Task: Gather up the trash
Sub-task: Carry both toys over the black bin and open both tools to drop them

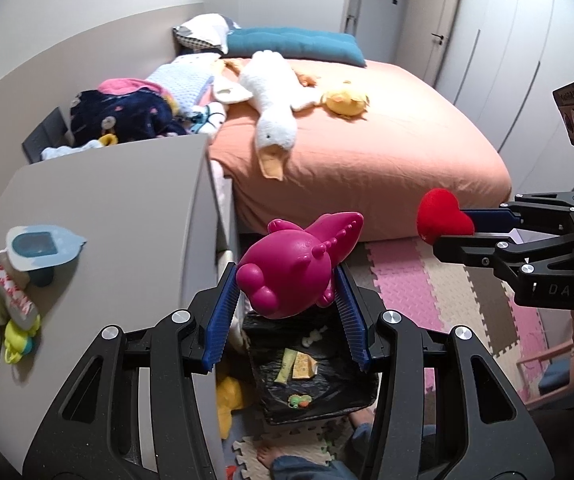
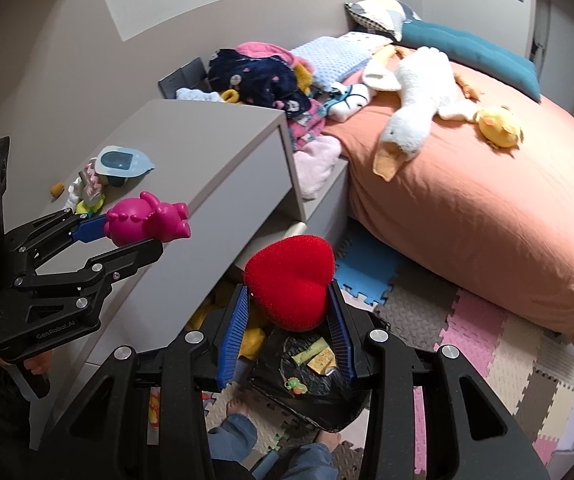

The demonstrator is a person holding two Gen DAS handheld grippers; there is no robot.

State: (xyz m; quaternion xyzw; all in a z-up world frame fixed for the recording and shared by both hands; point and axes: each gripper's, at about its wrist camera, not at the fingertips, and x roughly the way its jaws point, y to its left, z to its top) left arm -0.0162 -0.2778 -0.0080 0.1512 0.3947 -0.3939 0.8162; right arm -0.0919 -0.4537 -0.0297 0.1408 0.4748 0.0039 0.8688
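Note:
My left gripper (image 1: 287, 280) is shut on a magenta plastic toy animal (image 1: 295, 264) and holds it above a bin lined with a black bag (image 1: 327, 396). My right gripper (image 2: 289, 300) is shut on a red plush heart (image 2: 291, 284), also above that bin (image 2: 315, 404). The bin holds yellow wrappers (image 1: 297, 366) and a small green toy (image 1: 299, 400). Each gripper shows in the other's view: the right gripper (image 1: 451, 226) with the heart, the left gripper (image 2: 127, 232) with the magenta toy.
A grey dresser (image 1: 119, 216) on the left carries a blue-lidded cup (image 1: 35, 248), cloths and a yellow-green toy (image 1: 19, 340). A bed with an orange cover (image 1: 367, 152) holds a plush goose (image 1: 271, 104), a yellow duck (image 1: 345, 100) and clothes. Foam mats (image 1: 427, 280) cover the floor. A person's feet (image 2: 239, 416) stand by the bin.

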